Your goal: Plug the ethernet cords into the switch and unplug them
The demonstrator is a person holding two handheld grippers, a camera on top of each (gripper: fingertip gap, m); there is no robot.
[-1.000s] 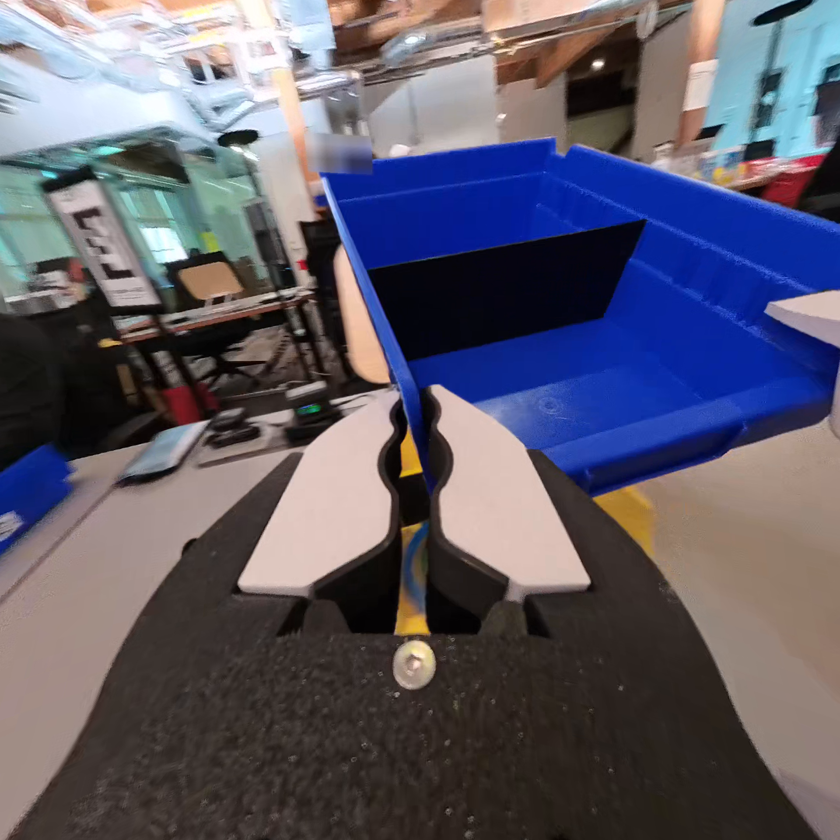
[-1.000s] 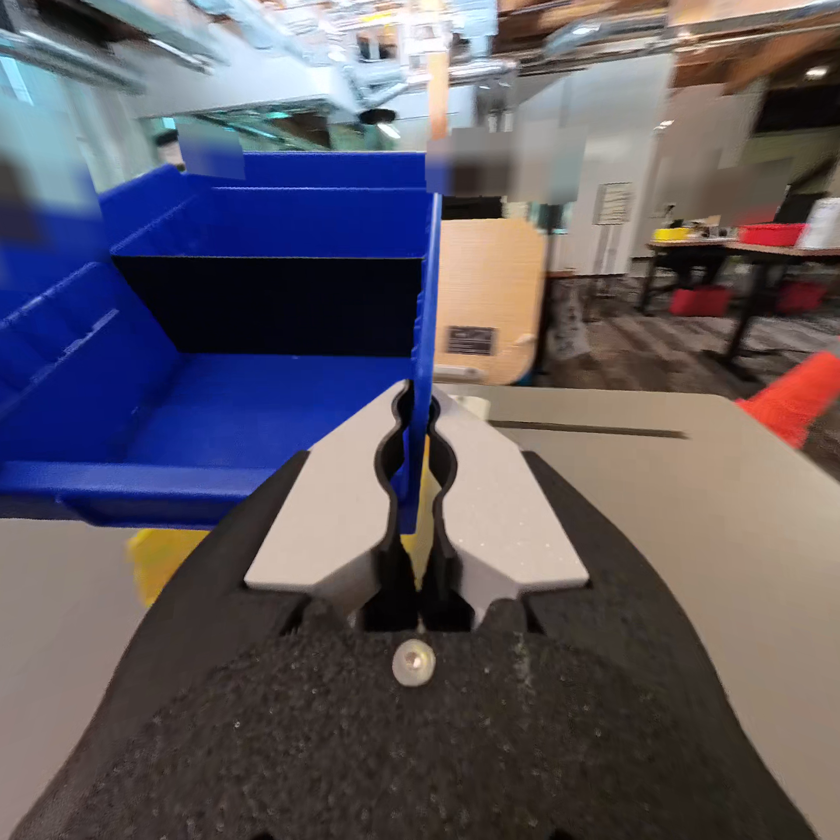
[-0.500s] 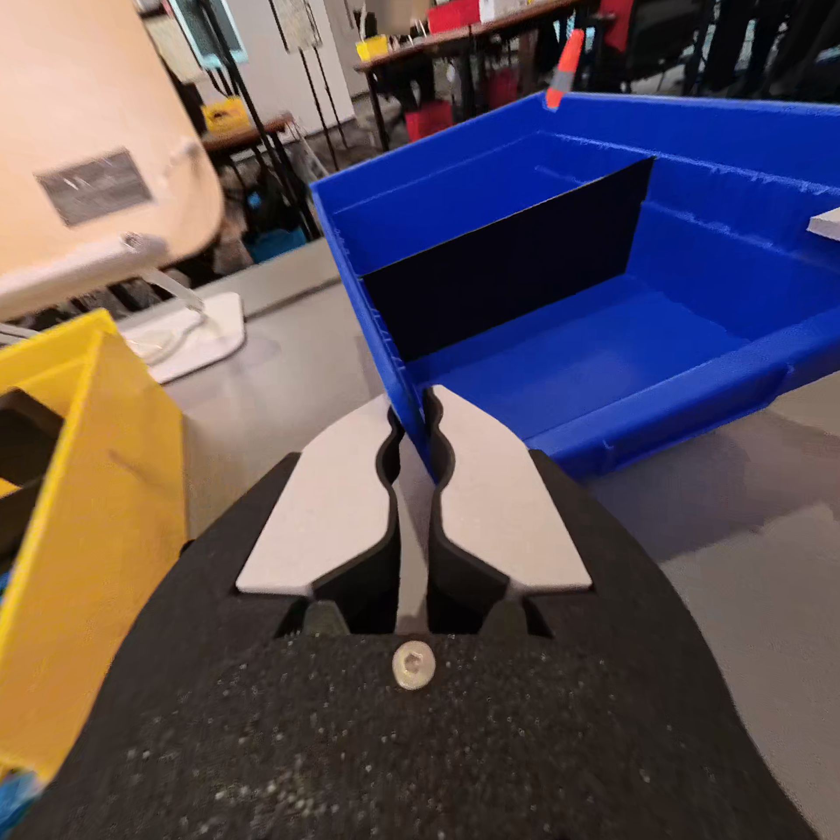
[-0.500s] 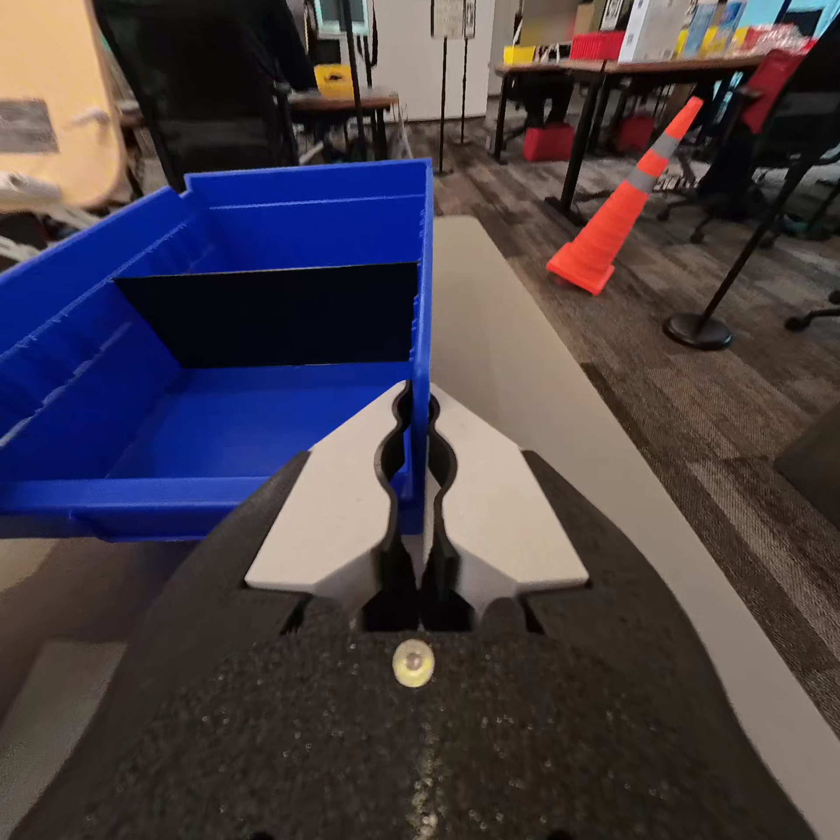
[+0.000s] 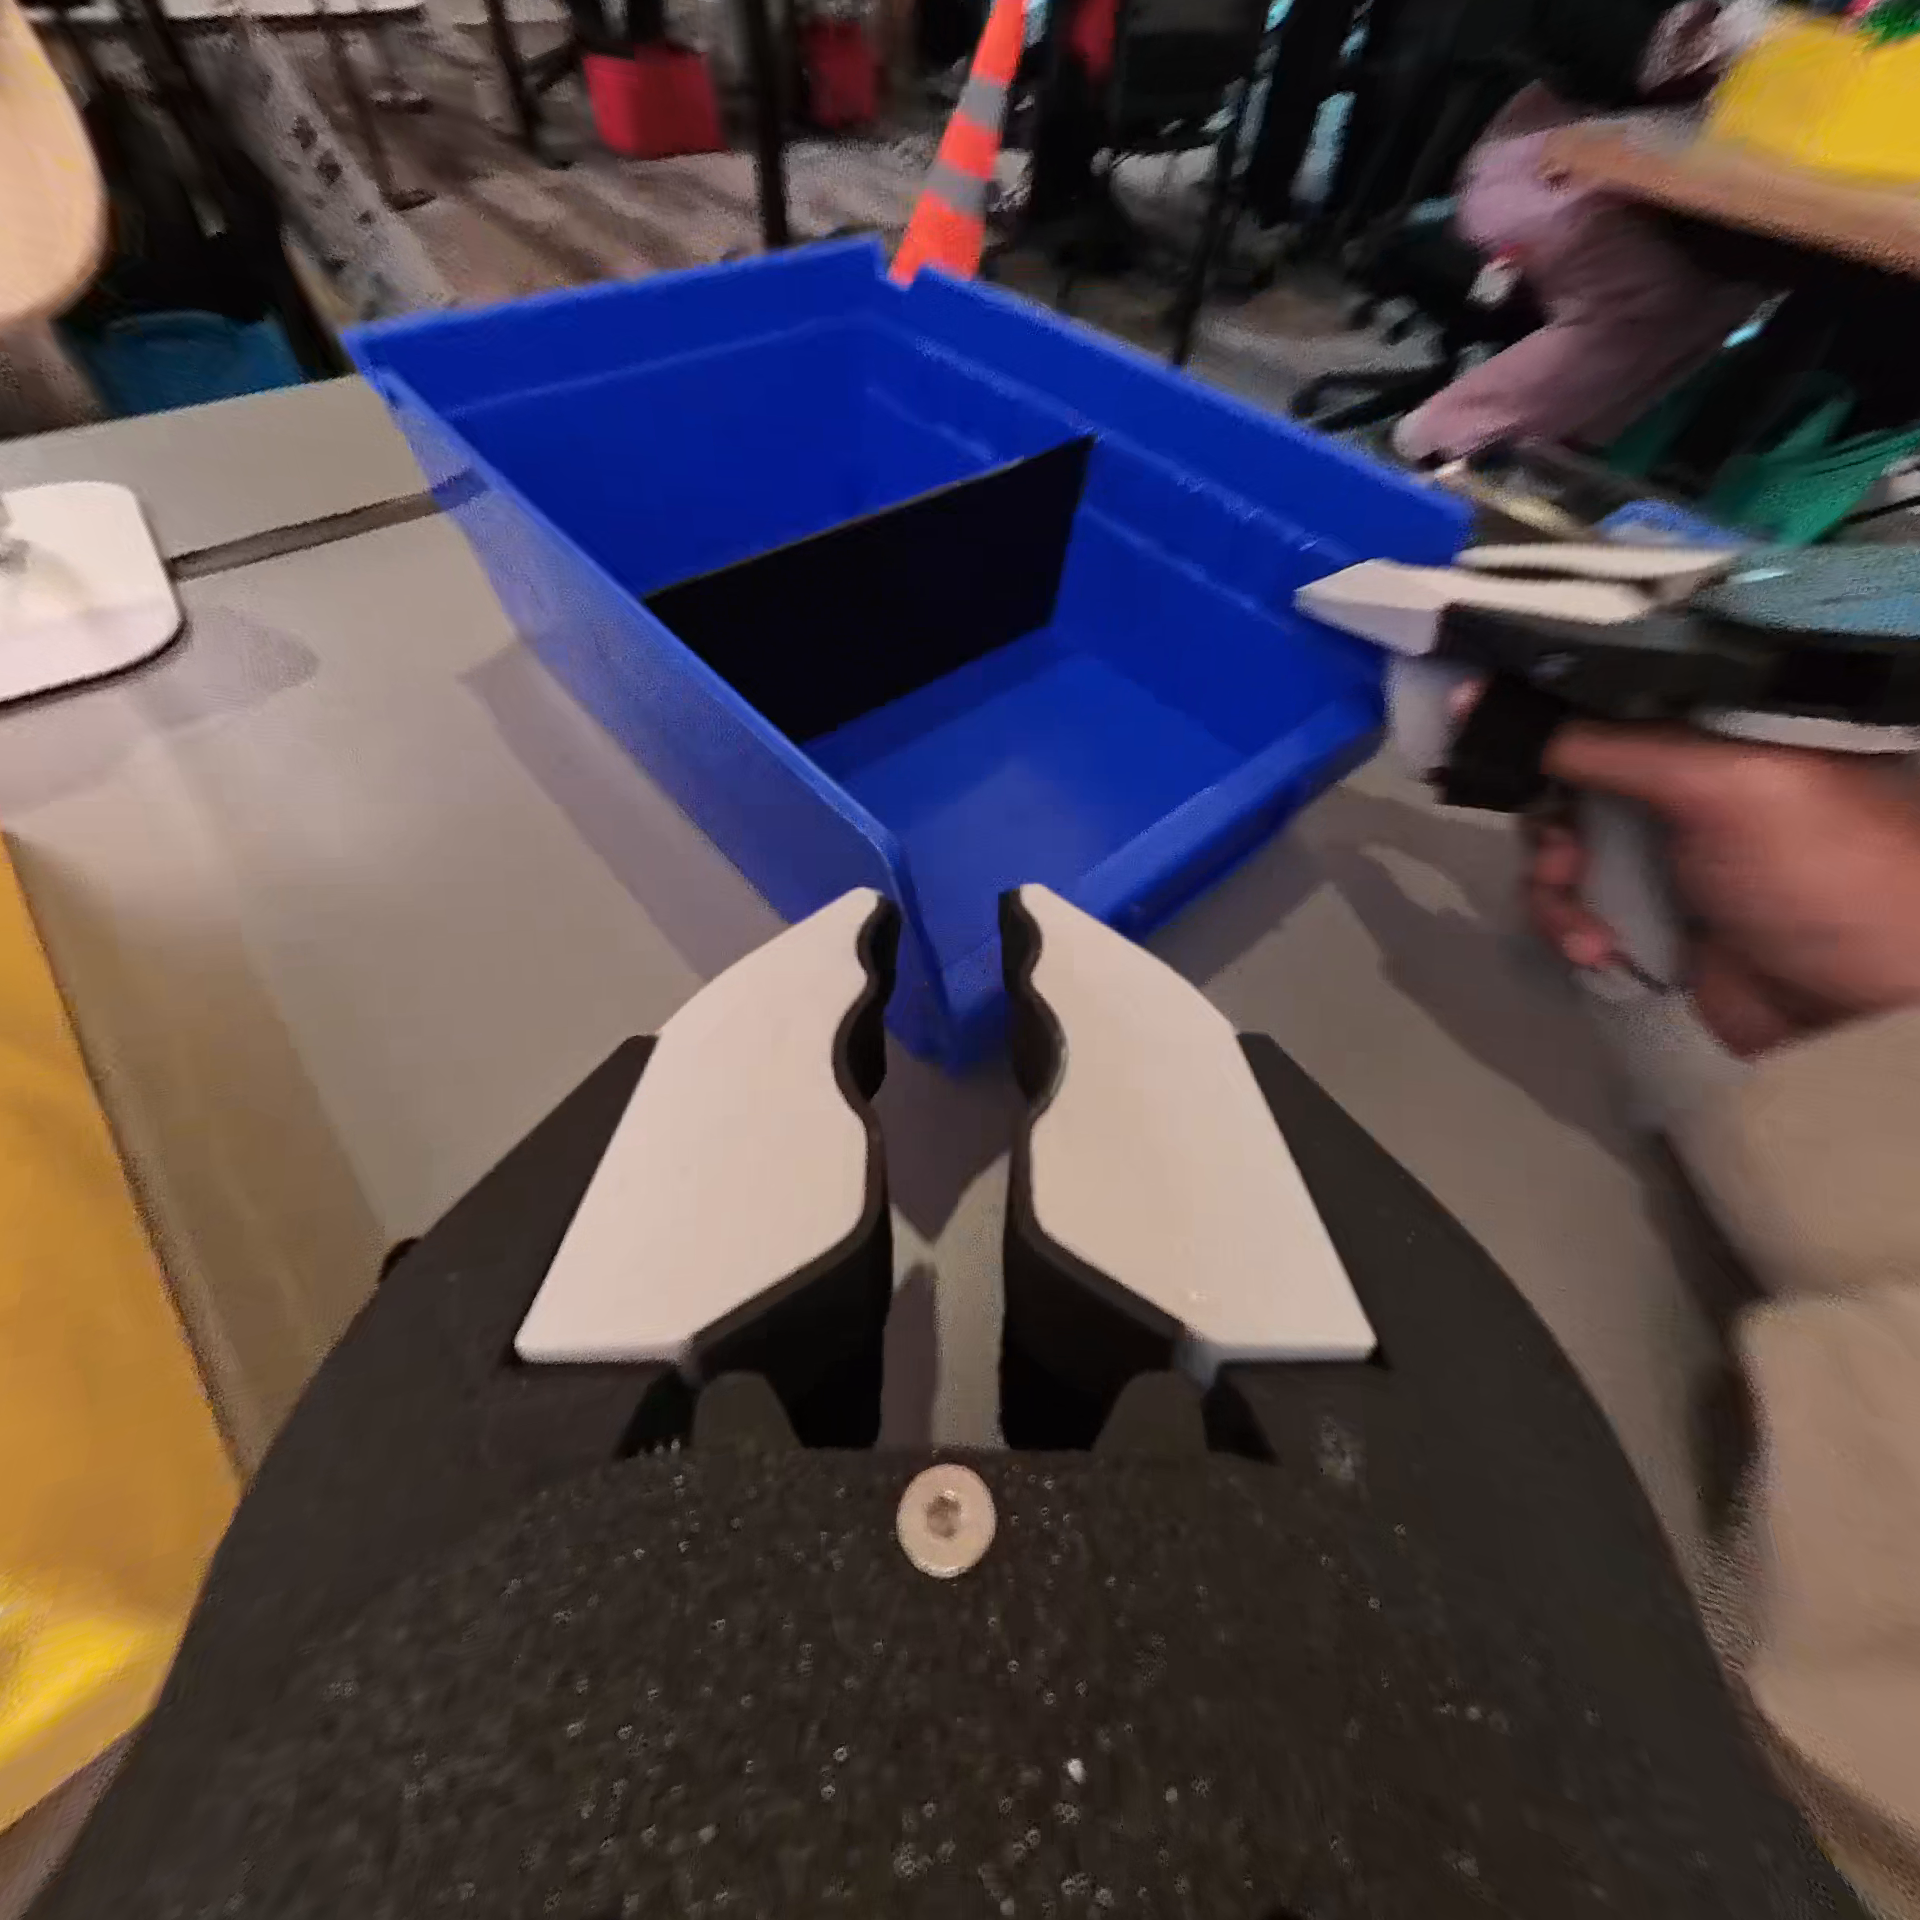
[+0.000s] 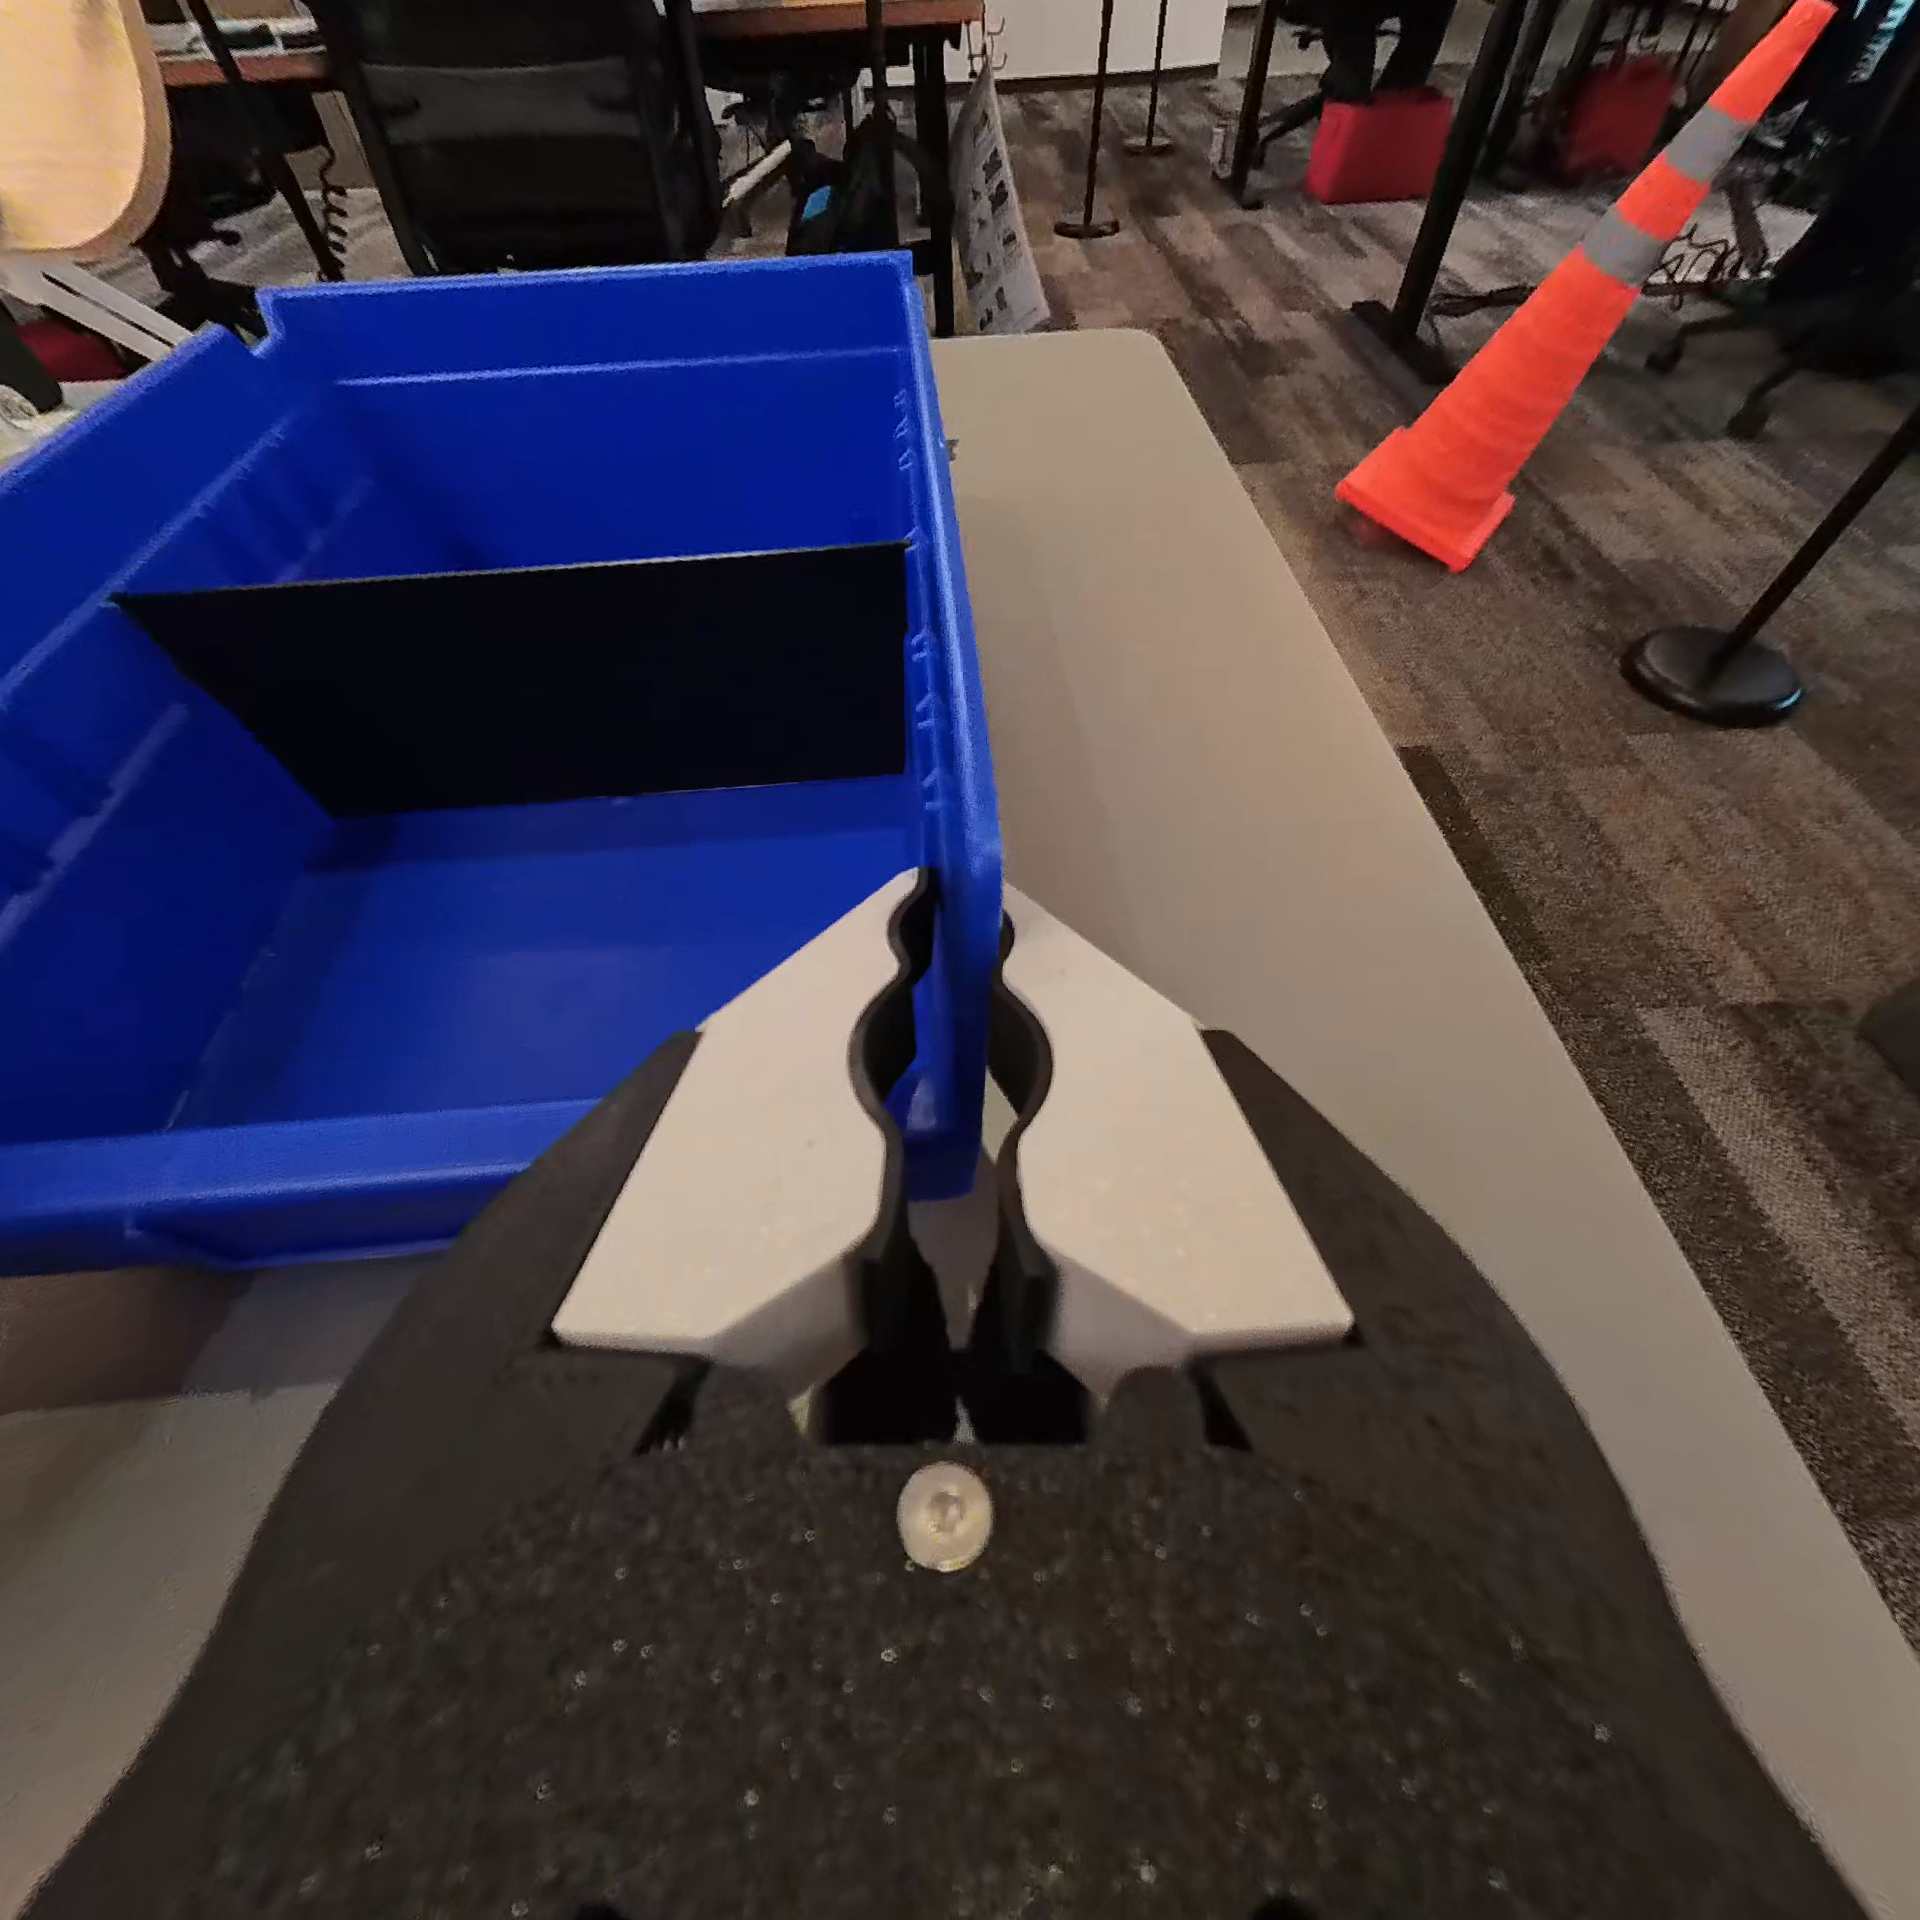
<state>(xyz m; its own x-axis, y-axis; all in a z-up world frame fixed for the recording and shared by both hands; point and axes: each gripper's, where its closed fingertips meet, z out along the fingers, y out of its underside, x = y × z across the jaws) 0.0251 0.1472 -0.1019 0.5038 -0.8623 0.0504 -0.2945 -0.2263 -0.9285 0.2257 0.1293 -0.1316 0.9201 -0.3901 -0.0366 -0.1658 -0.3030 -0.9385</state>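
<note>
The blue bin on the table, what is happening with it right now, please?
A person holds a tool in each hand at the blue bin, which sits on a grey table and is empty apart from a black divider. The left tool is open, its fingers on either side of the bin's near corner without gripping. The right tool is shut on the bin's right wall. No ethernet cords or switch are in view, so plugging has not begun.

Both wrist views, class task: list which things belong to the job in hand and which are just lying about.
In use: blue plastic divided bin; left gripper, open at its corner; right gripper, astride its wall.
Lying about: orange traffic cone; yellow plastic box; black round stand base. No cords or switch show.
</note>
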